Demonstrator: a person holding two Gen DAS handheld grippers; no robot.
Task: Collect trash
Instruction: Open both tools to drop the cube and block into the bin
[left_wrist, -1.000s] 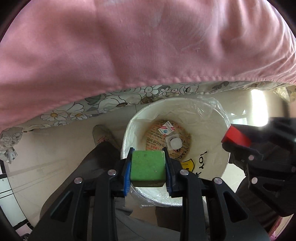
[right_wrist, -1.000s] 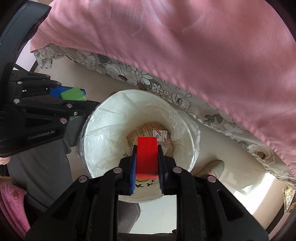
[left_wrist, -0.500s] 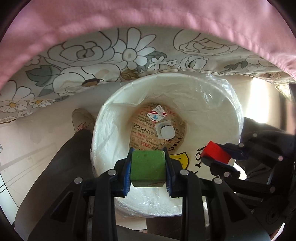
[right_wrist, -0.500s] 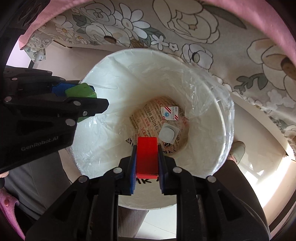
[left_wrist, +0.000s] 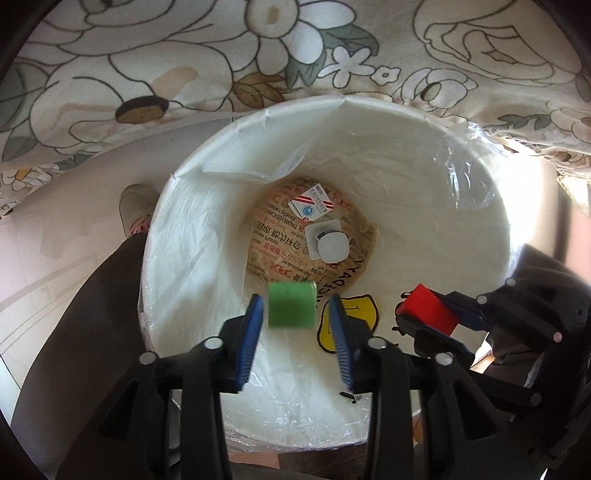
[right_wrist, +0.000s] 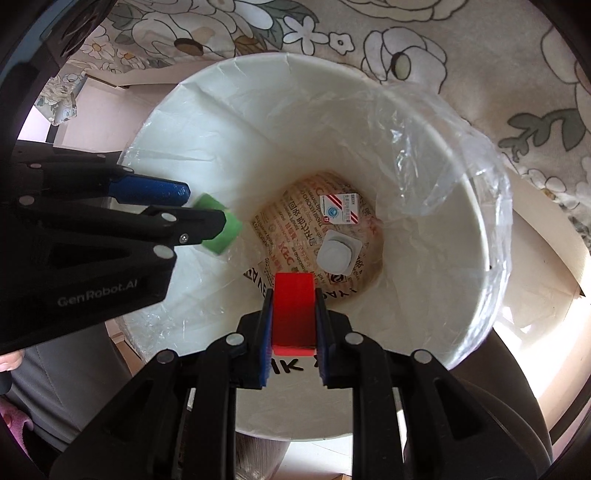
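Observation:
A white bin (left_wrist: 461, 155) lined with clear plastic stands below both grippers; it also shows in the right wrist view (right_wrist: 436, 122). My left gripper (left_wrist: 297, 314) is open over the bin, and a green block (left_wrist: 291, 304) is loose between its jaws, apart from both pads. The green block (right_wrist: 221, 226) also shows in the right wrist view beside the left gripper (right_wrist: 192, 206). My right gripper (right_wrist: 293, 321) is shut on a red block (right_wrist: 293, 310), held over the bin's near rim. The red block (left_wrist: 426, 308) shows in the left wrist view too.
On the bin's bottom lie a printed KFC paper (left_wrist: 280, 243), a small red-and-white packet (left_wrist: 312, 205) and a white plastic lid (left_wrist: 328, 245). A floral cloth (left_wrist: 184, 55) hangs just behind the bin. A person's leg and shoe (left_wrist: 135, 208) are at the left.
Both grippers moved lower and closer to the bin mouth. My left gripper opened and let go of the green block. The right gripper still holds the red block.

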